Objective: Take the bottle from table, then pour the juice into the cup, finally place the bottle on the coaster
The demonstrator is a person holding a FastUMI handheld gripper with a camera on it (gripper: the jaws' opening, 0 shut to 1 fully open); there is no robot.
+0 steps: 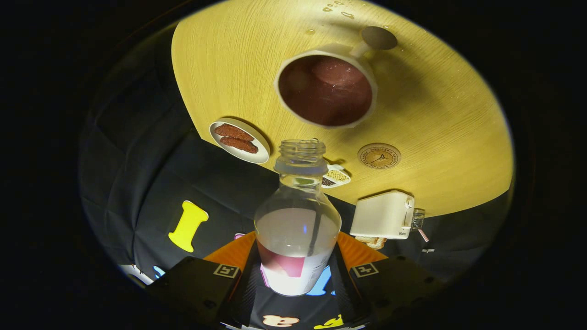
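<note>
Bottle [298, 220] gripped between jaws, one cup [326, 86], one coaster [379, 156] beyond.

dim, sharp centre, fisheye-warped edges, soft shadows

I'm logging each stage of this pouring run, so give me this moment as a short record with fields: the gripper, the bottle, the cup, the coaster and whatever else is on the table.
hand-held gripper: shut on the bottle, a finger on each side of its body
bottle: uncapped, partly filled with pale liquid, mouth aimed toward the cup
cup: beyond the bottle mouth, holds reddish juice
coaster: round, bare, beside the cup
plate: two brown pieces of food on it
small dish: just behind the bottle neck
white box: near the table edge
</note>
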